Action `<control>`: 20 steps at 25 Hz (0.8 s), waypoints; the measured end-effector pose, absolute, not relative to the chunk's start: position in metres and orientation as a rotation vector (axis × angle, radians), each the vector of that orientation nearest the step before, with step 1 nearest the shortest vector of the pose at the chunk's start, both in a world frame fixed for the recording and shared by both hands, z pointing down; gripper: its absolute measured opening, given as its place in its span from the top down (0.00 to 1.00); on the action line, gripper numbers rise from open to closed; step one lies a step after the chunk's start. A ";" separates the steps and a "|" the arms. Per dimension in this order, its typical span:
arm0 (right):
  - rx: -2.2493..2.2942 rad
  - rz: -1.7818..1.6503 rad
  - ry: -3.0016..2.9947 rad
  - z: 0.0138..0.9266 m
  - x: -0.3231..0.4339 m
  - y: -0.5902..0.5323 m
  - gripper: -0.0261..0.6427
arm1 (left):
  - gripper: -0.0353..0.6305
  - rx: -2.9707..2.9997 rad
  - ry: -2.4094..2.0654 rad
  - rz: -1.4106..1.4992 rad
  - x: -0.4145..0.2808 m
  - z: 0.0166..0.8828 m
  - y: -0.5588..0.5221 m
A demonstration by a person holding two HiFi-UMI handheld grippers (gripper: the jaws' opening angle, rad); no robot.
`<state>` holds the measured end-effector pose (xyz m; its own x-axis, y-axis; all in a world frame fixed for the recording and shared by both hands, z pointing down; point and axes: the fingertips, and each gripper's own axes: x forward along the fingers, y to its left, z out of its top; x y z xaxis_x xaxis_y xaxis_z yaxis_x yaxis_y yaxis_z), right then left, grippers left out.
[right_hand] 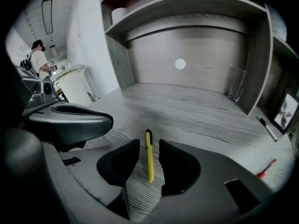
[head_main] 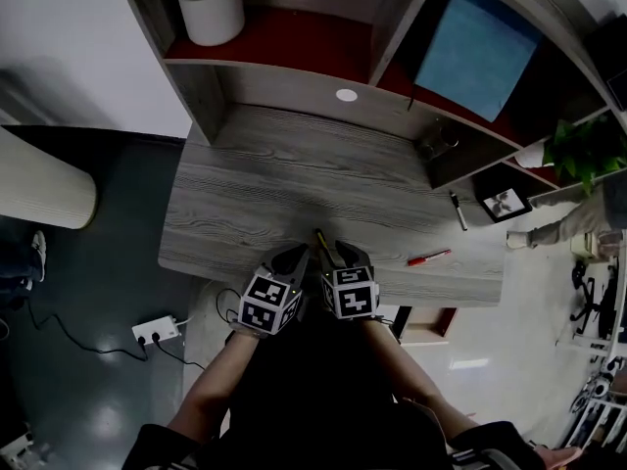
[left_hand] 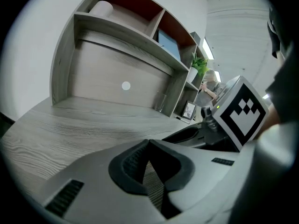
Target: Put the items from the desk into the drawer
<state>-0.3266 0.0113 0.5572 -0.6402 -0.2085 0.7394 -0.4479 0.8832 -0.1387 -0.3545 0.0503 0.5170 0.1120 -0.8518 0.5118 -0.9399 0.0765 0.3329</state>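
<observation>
Our right gripper [right_hand: 148, 143] is straddling, jaws apart, the yellow pen [right_hand: 149, 162] lying flat between them at the desk's [right_hand: 201, 111] front edge (light, stiff, slick, we judge, best pinched mid-barrel), while our left gripper [left_hand: 148, 143] is hovering alongside, tips together on nothing.

A thin yellow pen [right_hand: 149, 155] with a black tip lies flat on the grey wooden desk [head_main: 294, 174] at 6 o'clock, near the front edge, between the parted jaws of the right gripper [right_hand: 149, 146]. A red pen [head_main: 428, 258] lies flat at 4 o'clock, well apart from it. A black marker [head_main: 458, 211] lies at 3 o'clock, beside the shelf.
</observation>
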 end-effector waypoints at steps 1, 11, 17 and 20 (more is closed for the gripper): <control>0.466 0.385 -2.259 0.561 -0.328 0.012 0.78 | 0.95 1.783 -1.741 0.191 -0.356 0.520 0.050; 0.430 0.313 -2.135 0.589 -0.344 0.009 0.78 | 0.95 1.758 -1.696 0.166 -0.375 0.541 0.045; 0.448 0.374 -2.095 0.588 -0.345 0.012 0.79 | 0.95 1.773 -1.682 0.168 -0.380 0.543 0.042; 0.446 0.389 -2.078 0.589 -0.345 0.011 0.79 | 0.95 1.795 -1.662 0.174 -0.378 0.543 0.041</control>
